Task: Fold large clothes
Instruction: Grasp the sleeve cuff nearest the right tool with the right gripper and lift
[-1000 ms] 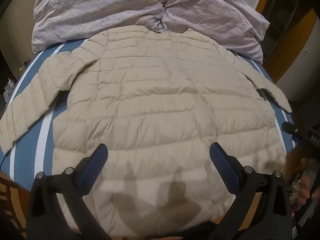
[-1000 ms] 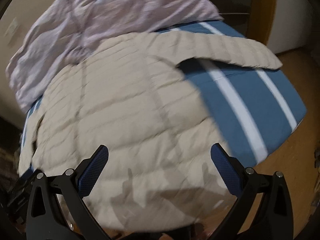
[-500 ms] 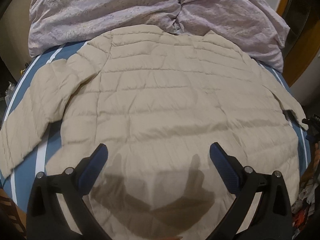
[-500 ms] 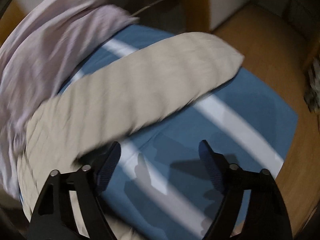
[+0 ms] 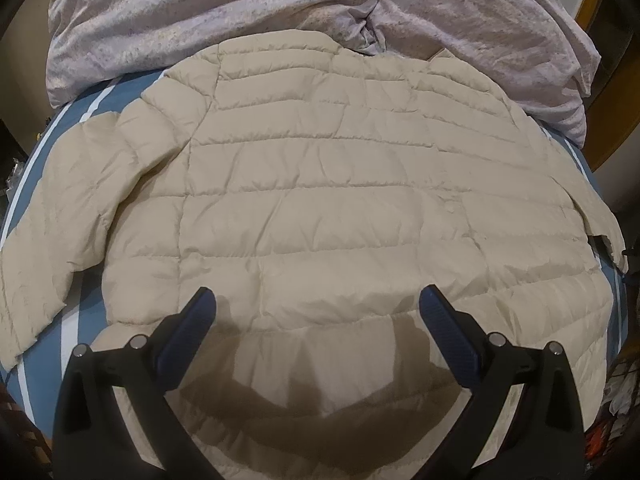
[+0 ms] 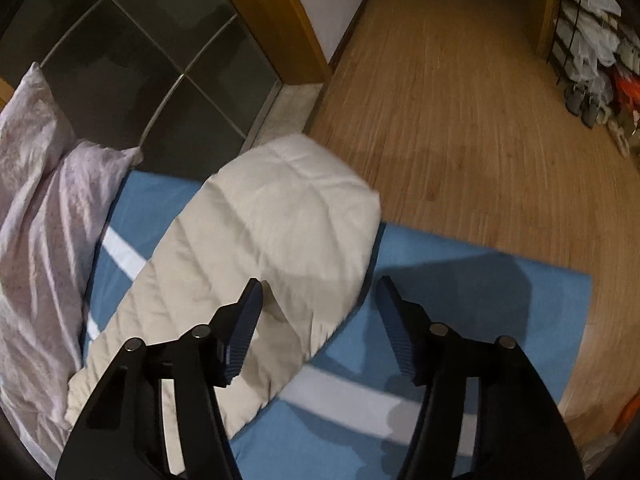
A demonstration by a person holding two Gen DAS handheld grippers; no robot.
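A cream quilted puffer jacket (image 5: 340, 200) lies spread flat, back up, on a blue bed sheet with white stripes (image 5: 86, 344). Its left sleeve (image 5: 60, 220) stretches out to the left. My left gripper (image 5: 318, 312) is open and empty, hovering over the jacket's hem. In the right wrist view the jacket's right sleeve (image 6: 280, 240) lies on the sheet (image 6: 460, 280), its cuff end near the bed edge. My right gripper (image 6: 320, 300) is open and empty, just above the sleeve's lower edge.
A crumpled lilac duvet (image 5: 280, 8) is bunched along the head of the bed; it also shows in the right wrist view (image 6: 44, 220). Wooden floor (image 6: 480, 100) lies beyond the bed edge. A rack with shoes and bags (image 6: 592, 48) stands at the far right.
My right gripper has swung right from the jacket body to the right sleeve and narrowed its opening. My left gripper has moved slightly forward over the hem.
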